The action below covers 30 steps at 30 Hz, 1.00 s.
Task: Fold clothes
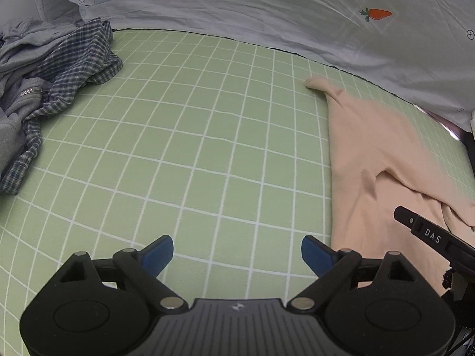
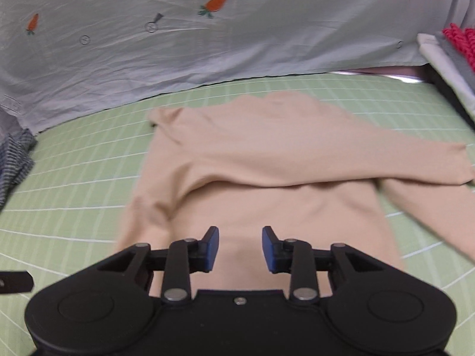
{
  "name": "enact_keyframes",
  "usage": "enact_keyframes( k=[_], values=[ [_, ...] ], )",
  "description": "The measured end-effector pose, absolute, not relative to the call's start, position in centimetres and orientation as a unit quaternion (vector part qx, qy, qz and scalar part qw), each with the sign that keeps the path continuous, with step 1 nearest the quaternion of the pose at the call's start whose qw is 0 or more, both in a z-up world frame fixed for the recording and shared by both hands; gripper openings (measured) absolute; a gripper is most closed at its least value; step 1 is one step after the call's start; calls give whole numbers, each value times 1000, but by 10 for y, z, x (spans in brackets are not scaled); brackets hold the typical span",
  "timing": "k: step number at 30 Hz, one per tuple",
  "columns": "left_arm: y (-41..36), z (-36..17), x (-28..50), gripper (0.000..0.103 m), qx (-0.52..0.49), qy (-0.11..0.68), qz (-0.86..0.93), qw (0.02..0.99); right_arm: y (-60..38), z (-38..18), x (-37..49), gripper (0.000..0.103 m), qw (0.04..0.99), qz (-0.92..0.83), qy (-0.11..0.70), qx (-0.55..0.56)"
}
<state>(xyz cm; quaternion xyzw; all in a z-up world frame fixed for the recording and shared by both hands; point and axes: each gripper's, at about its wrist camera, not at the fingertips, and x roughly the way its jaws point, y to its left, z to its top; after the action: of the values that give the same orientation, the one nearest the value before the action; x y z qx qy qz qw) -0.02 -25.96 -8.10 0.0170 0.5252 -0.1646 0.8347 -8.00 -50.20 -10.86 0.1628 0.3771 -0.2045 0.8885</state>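
Observation:
A beige long-sleeved top (image 2: 267,154) lies flat on the green checked sheet (image 2: 74,184), one sleeve folded across its body, the other sleeve running off to the right. My right gripper (image 2: 240,249) is open and empty, just above the top's lower part. My left gripper (image 1: 237,252) is wide open and empty over bare sheet (image 1: 193,148), to the left of the top (image 1: 386,163). Part of the right gripper's body (image 1: 436,237) shows at the right edge of the left wrist view.
A pile of unfolded clothes, a plaid shirt (image 1: 74,68) and grey garments (image 1: 17,50), lies at the far left. A pale blue carrot-print cloth (image 1: 267,14) rises behind the sheet. Folded white, grey and red items (image 2: 454,50) sit at the far right.

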Motion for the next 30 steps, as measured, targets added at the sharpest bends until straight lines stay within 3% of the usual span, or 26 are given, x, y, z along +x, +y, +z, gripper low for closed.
enact_keyframes(
  k=[7,8,10,12,15,21,27,30],
  values=[
    [-242,-75,6,93,24,516,-184,836,-469,-117,-78,32,884,-189,379,197],
    [-241,-75,5,93,25,517,-187,835,-466,-119,-77,30,883,-188,382,198],
    [-239,-75,4,93,28,517,-193,833,-461,-124,-76,12,881,-181,391,197],
    [-237,-76,2,93,29,518,-197,832,-457,-125,-76,6,882,-176,393,191],
    [-235,-74,-2,93,28,515,-202,833,-453,-116,-82,4,886,-190,385,176],
    [-235,-75,-11,93,22,518,-200,831,-458,-104,-99,5,881,-227,383,162],
    [-240,-76,-27,93,25,521,-205,828,-460,-117,-113,24,868,-235,405,164],
    [-245,-79,-35,93,29,526,-208,825,-453,-119,-126,27,869,-232,412,149]
  ],
)
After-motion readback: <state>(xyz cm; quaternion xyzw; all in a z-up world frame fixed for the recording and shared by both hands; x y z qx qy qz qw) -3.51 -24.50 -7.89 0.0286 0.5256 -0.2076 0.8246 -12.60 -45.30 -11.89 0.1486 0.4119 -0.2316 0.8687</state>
